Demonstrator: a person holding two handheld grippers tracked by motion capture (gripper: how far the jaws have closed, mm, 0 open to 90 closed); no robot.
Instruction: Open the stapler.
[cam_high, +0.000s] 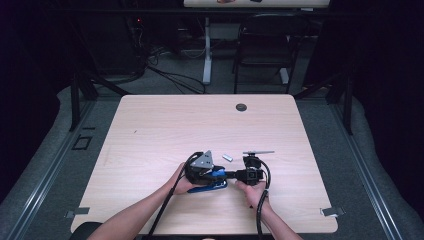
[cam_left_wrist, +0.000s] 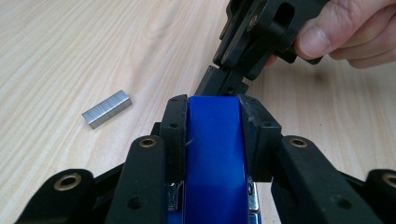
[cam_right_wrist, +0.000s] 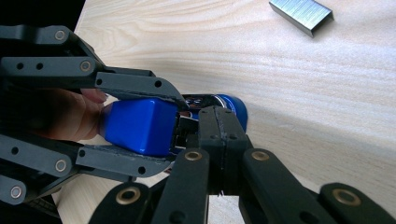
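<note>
— What's nearest the person?
— A blue stapler, lying crosswise on the table, left gripper clamped across it.
— And the right gripper?
— Jaws together, tips at the stapler's right end. Beyond lies a staple strip.

Bright overhead light on the table, dark surroundings; both gripper views sharp, with soft shadows.

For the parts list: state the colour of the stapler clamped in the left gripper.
Blue. The stapler shows best in the left gripper view, between the black jaws.
</note>
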